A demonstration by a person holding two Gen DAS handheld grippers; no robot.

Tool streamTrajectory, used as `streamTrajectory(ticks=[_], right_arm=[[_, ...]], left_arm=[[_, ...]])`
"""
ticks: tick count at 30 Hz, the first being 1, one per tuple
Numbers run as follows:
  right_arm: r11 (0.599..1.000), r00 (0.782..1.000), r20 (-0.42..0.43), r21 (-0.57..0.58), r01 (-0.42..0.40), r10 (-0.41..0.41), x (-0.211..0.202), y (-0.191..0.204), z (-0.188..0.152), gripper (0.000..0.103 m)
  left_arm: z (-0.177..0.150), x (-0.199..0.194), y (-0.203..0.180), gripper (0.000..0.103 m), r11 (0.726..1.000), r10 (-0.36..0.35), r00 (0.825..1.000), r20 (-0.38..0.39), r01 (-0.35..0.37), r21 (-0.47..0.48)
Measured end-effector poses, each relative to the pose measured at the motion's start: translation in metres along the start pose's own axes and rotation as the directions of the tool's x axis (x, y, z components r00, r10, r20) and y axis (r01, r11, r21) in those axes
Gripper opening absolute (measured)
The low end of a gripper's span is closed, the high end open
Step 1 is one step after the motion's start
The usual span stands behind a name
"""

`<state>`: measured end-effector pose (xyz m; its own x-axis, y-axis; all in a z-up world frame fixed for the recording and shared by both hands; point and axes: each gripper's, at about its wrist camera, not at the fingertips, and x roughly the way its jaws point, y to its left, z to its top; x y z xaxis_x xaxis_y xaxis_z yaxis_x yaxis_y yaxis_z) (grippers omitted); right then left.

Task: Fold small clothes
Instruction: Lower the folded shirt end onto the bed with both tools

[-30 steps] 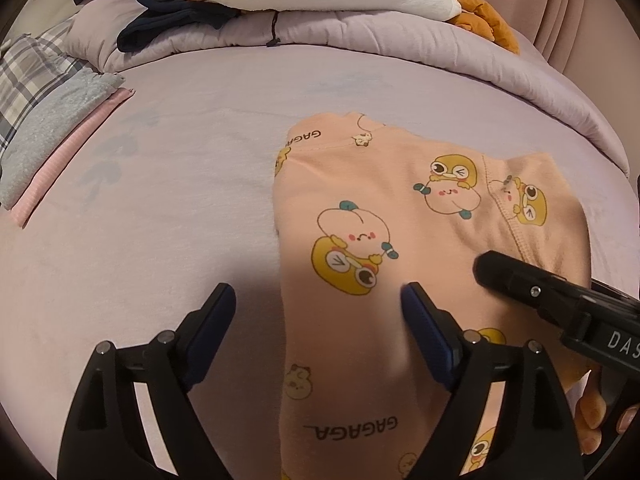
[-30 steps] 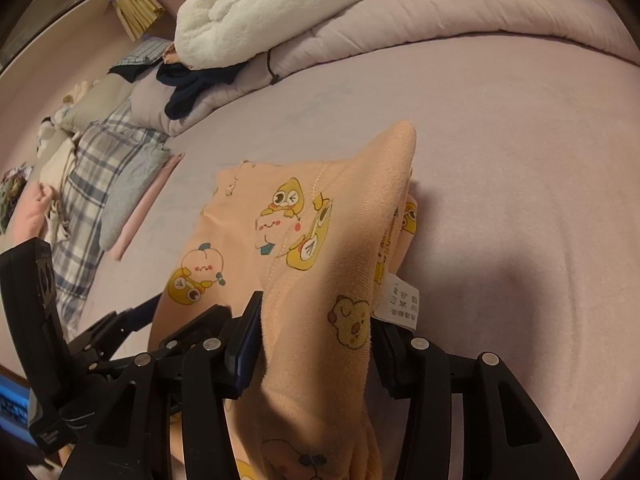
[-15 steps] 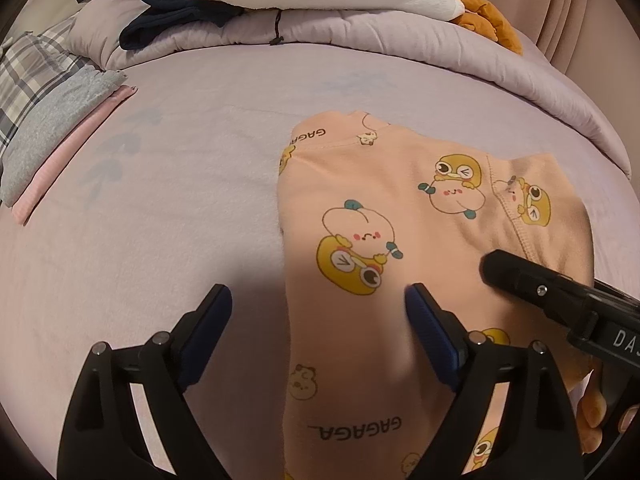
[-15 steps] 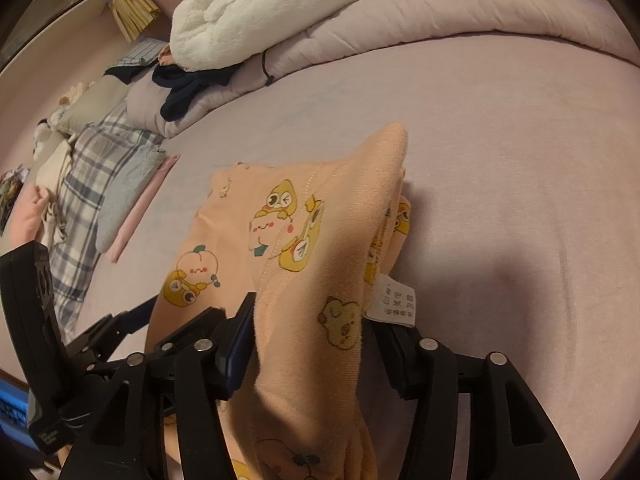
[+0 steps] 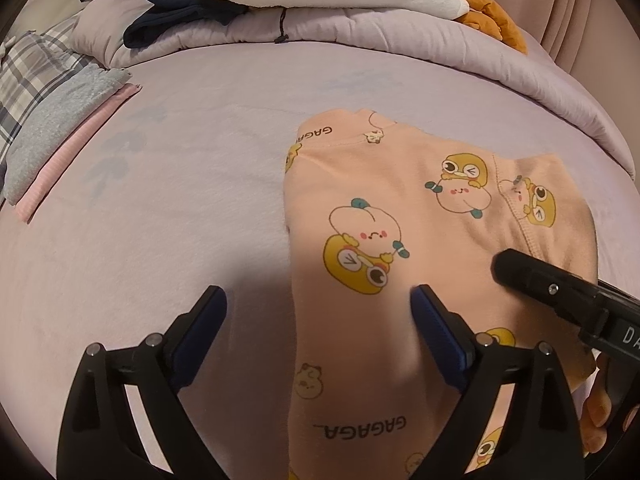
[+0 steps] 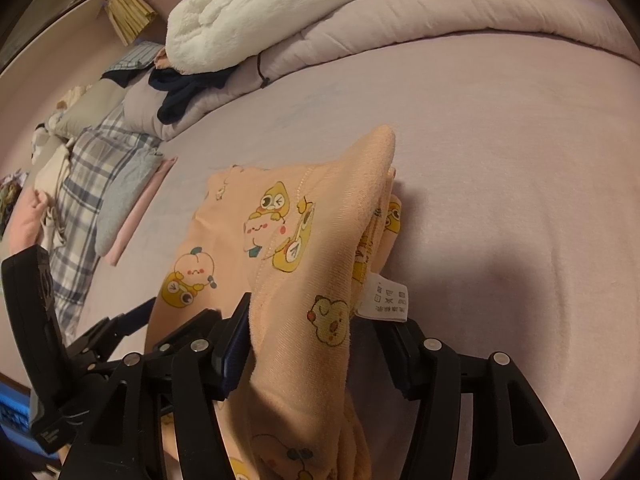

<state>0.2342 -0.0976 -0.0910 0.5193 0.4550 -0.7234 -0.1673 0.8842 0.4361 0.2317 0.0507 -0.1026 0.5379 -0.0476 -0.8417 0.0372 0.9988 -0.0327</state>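
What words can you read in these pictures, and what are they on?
"GAGAGA": printed on the peach garment, near its far edge and again, upside down, near the left gripper.
"DA", cut off: label on the right gripper, seen from the left.
White care tag: too small to read.

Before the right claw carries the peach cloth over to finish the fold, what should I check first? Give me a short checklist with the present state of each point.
1. Right claw holds the peach garment: ok, fabric is bunched between its fingers.
2. Left claw is free: ok, it is open, one finger over the garment and one over the bed sheet.
3. Lower layer lies flat: ok in the left wrist view.
4. Care label tucked inside: not ok, it hangs out at the lifted edge.
5. Landing area free of the folded stack: ok, the stack lies well apart.
6. Grip depth of the right claw: cannot tell.
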Motion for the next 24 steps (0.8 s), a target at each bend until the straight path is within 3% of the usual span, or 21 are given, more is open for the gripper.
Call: streamTrajectory(ticks=[24], right_arm=[[0.999, 1.0, 0.002, 0.035, 0.003, -0.003, -0.0075, -0.0052, -0.0027, 0.058]], left_arm=[[-0.0052, -0.0075, 0.0061, 0.095, 1.0, 0.012, 1.0, -0.004, -0.012, -0.009]])
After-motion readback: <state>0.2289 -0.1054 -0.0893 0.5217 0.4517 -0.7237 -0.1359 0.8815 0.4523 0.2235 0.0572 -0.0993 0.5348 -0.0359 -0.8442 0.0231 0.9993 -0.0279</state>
